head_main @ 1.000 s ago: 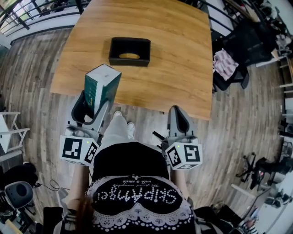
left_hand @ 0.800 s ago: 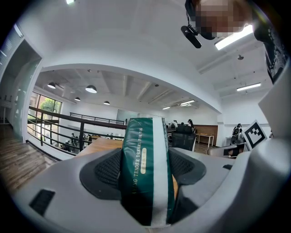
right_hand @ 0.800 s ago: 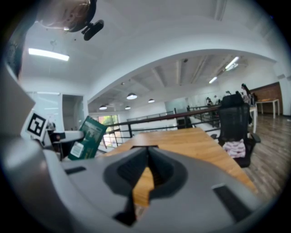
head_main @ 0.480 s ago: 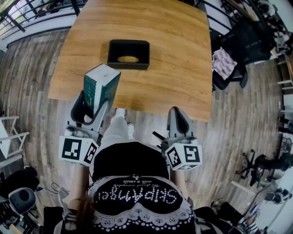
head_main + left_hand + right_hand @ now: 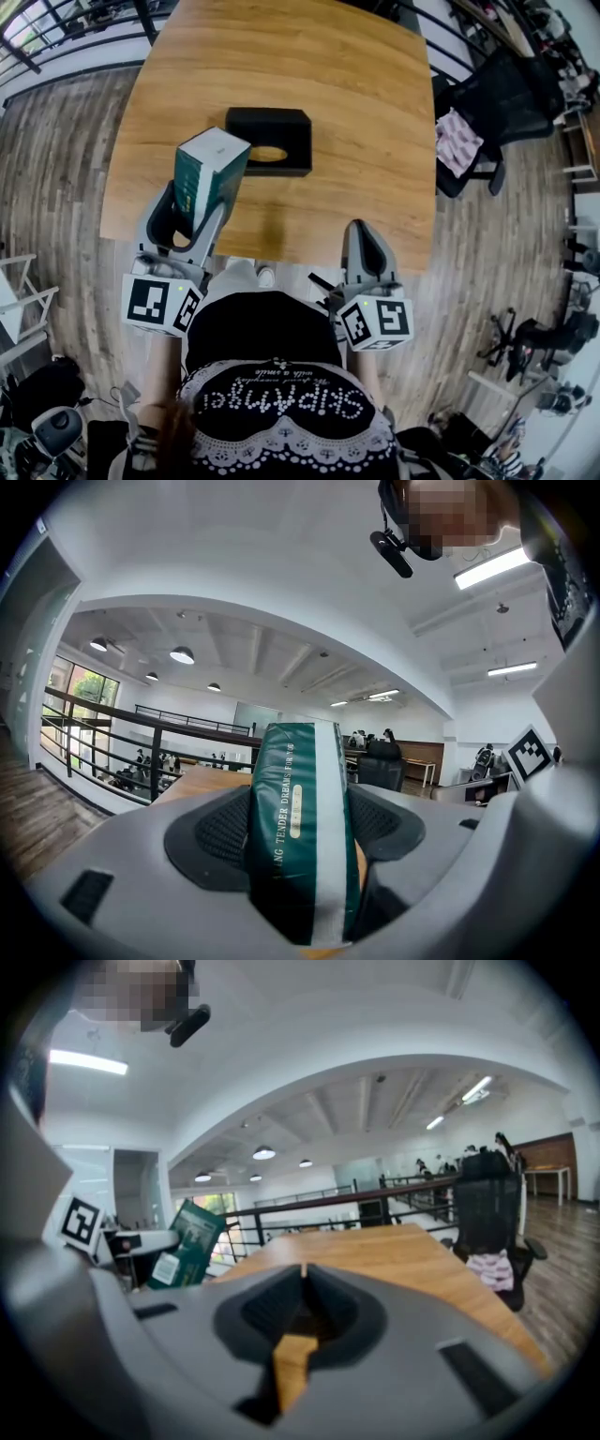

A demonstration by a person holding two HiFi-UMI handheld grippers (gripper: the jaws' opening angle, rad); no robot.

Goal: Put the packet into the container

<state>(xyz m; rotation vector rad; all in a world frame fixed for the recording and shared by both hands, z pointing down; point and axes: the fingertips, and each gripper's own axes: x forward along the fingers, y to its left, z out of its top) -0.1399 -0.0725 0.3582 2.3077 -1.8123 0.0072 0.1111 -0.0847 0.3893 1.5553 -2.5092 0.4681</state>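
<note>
The left tongs [image 5: 192,220] have brought the green packet [image 5: 208,169] forward since a second ago. In the head view its top corner now overlaps the near left edge of the black container [image 5: 267,117]. The jaws are clamped on the packet's lower end, holding it roughly upright over the near part of the desk [image 5: 356,112]. The right tongs [image 5: 366,248] are closed on nothing, at the desk's near edge.

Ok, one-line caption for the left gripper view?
Left gripper shut on a green-and-white packet, with a wooden table and dark railing beyond.
</note>
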